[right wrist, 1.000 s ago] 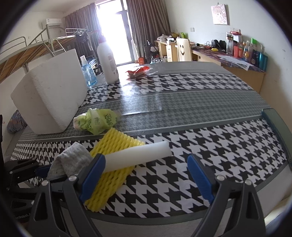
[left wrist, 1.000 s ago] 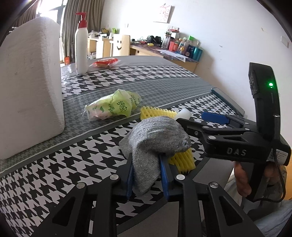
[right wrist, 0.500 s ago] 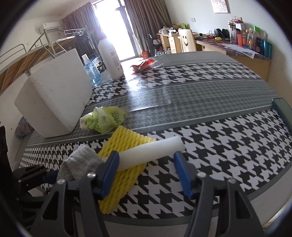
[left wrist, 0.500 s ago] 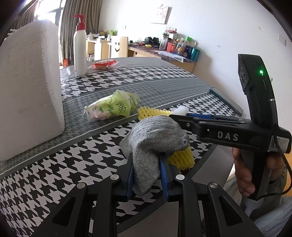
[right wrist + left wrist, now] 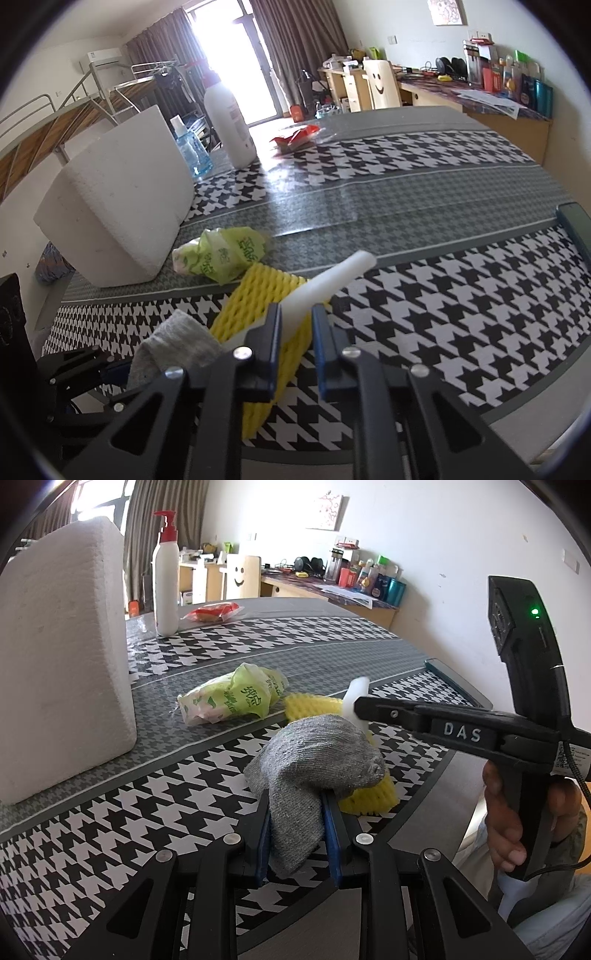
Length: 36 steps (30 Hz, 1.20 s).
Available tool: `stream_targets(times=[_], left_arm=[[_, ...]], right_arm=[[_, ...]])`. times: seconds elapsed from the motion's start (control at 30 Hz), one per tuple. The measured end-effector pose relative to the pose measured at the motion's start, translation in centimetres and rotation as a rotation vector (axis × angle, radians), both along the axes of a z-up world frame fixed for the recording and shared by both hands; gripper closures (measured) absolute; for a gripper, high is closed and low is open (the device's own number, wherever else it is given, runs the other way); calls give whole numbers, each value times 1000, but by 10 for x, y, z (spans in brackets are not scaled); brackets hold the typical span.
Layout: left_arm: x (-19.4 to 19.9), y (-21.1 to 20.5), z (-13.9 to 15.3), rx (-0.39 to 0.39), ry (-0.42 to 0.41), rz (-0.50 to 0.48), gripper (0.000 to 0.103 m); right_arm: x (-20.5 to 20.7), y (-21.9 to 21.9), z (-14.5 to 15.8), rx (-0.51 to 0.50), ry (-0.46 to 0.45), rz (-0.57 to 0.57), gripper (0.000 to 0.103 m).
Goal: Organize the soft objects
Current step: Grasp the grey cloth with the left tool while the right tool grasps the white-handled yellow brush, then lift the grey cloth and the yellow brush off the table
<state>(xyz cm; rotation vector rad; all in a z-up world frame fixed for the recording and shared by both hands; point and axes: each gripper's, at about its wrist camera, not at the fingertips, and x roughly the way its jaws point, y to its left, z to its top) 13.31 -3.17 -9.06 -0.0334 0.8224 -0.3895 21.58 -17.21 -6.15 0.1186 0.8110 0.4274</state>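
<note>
Sock (image 5: 310, 760) atop yellow foam net (image 5: 258, 295) — green pkt (image 5: 232, 698) just behind.

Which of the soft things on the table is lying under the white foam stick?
The yellow foam net: the white foam stick lies across it, while the gray sock and green packet sit beside it.

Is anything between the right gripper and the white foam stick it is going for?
Nothing visible. The foam stick already lies between the right gripper's closing jaws, lying on the yellow net. The left gripper holds the grey sock beside it.
</note>
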Motion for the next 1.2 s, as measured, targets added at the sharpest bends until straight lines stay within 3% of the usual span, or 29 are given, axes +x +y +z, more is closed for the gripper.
stream_targets(times=[0.17,0.43,0.53,0.57,0.6,1.2], left_arm=[[-3,1,1,0,-4,7,77],[-6,4,4,-4,-16,16,77],[-9,8,6,-3,-20,23,77],[-10,9,6,-3,-23,27,77],[-10,11,7,-4,-25,31,77],[-13,27,13,-10,-55,85,77]], right_arm=[[-3,-3,7,-13,-33,-15,95],[2,-8,9,-25,-16,-39,94],[8,-6,6,-26,-1,-53,81],[9,-5,6,-31,3,-58,69],[11,-6,5,-26,7,-67,64],[33,2,-4,-19,92,-72,65]])
